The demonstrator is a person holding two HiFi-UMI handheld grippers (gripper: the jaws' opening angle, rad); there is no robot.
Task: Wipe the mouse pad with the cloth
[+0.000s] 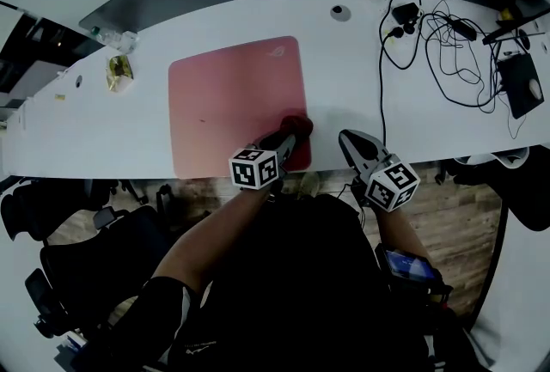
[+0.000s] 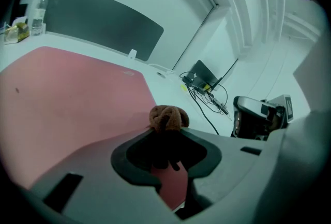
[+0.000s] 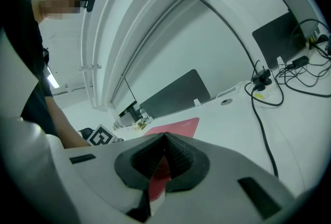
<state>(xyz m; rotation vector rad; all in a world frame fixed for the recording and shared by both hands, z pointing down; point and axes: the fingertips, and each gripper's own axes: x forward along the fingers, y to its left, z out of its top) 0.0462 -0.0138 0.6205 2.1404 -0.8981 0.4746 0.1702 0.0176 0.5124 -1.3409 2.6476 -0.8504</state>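
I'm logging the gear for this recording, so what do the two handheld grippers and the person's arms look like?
Both the left gripper and right gripper have grey bodies with black padded jaws tapering to a point. Each carries a white cube printed with black square markers. The person wears a black top.

Right gripper (image 3: 165,137): jaws closed, ribbed tips meeting, nothing between them. Straight beyond the tips, the pink mouse pad (image 3: 180,126) lay flat on the white worktop (image 3: 232,130). A strip of the pad also showed below the tips, through the gap in the jaws. Left of the jaws: a marker cube (image 3: 102,136), with a person's forearm (image 3: 64,124) beside it. Right of the jaws: a black cable (image 3: 260,119) ran over the worktop to a plug (image 3: 260,80). Far beyond the jaws: a dark panel (image 3: 173,94) stood upright at the worktop's far edge.
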